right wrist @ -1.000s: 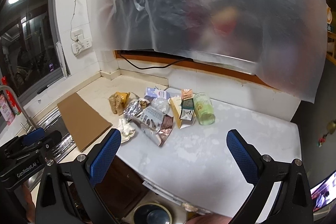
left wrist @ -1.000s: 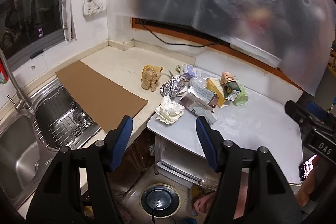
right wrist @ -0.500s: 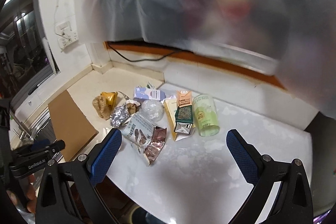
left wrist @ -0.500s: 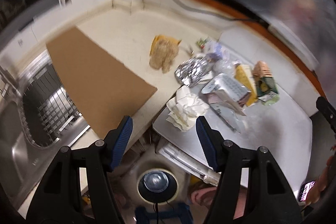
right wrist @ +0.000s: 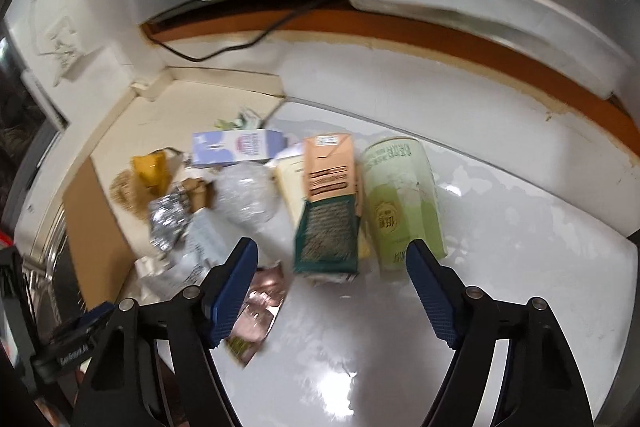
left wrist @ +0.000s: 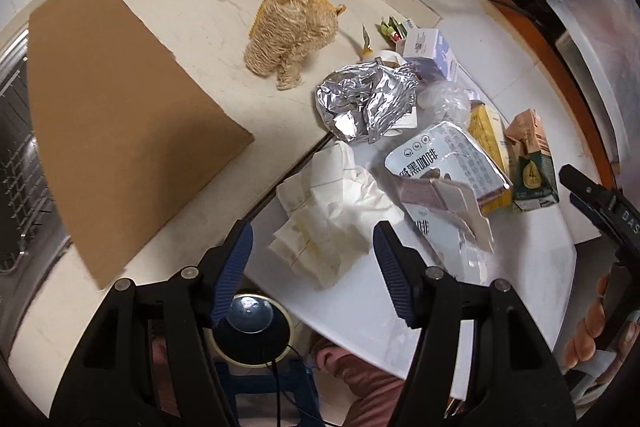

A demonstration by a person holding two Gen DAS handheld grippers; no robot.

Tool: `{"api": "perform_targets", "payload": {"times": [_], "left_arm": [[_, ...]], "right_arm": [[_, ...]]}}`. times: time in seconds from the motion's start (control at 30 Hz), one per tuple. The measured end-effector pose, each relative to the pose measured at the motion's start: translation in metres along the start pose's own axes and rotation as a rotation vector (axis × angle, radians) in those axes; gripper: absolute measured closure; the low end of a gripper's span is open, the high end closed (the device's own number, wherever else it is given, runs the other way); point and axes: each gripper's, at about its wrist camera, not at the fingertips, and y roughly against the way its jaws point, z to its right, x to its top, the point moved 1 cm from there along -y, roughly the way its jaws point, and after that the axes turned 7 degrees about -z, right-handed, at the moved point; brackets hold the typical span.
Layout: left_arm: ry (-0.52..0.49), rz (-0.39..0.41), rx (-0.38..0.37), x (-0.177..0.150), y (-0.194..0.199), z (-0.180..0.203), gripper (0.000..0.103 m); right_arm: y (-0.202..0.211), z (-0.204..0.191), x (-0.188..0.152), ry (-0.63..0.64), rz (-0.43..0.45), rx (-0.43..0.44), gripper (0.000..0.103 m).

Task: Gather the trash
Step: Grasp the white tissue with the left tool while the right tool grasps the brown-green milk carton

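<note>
L claw [left wrist: 312, 259]: spread, nothing pinched. Hangs over the crumpled white tissue wad [left wrist: 332, 211], which sits at the near edge of the white tabletop [left wrist: 520, 287]; the wad shows in the gap between the blue pads, no contact seen.

R claw [right wrist: 332, 267]: jaws closing, not gripping yet. Green/orange carton [right wrist: 326, 211] lies flat ahead, between the pads in view; pads don't press on it. Right-wrist view is motion-blurred, so fine contact can't be judged.

Trash pile, all on tabletop:
- pale green cup [right wrist: 404, 203] on its side, touching R side of the carton
- yellow box [left wrist: 486, 135] just beside the carton, other side
- grey coffee pouch [left wrist: 444, 163] w/ printed characters, next to tissue
- crumpled foil [left wrist: 368, 99] behind tissue
- clear plastic wrap [right wrist: 248, 193], balled, mid-pile
- lilac/white box [right wrist: 236, 147] at back of pile
- copper-colour wrapper [right wrist: 260, 311] near R claw's left pad

Off-pile: straw-coloured fibre scrubber [left wrist: 290, 35] on cream counter [left wrist: 180, 7], near foil. Brown cardboard sheet [left wrist: 116, 131] flat on the counter, left. Sink rack [left wrist: 16, 167] at far left edge.
</note>
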Motion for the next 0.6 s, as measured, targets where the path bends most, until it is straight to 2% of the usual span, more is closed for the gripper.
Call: {"api": "perform_targets", "payload": {"times": [0.17,0.23,0.3,0.33,0.47,0.6], "left_arm": [[0.027,-0.035,-0.026,0.006,-0.021,0.000,0.043],[0.043,-0.052,-0.038,0.007,-0.029,-0.002,0.043],[0.067,-0.062,-0.078,0.007,-0.035,-0.006,0.043],[0.082,-0.061,-0.099,0.007,-0.037,-0.007,0.044],[0.102,-0.041,-0.150,0.007,-0.034,-0.007,0.090],[0.077,0.013,-0.102,0.003,-0.024,-0.002,0.094]], "right_arm": [[-0.032,0.004,0.011,-0.024,-0.046,-0.008,0.035],[-0.041,0.006,0.010,-0.030,-0.068,0.002,0.043],[-0.050,0.008,0.007,-0.041,-0.093,0.028,0.060],[-0.053,0.009,0.005,-0.047,-0.103,0.039,0.063],[-0.053,0.009,-0.003,-0.055,-0.082,0.062,0.065],[-0.039,0.007,-0.012,-0.046,-0.044,0.054,0.066]]}}
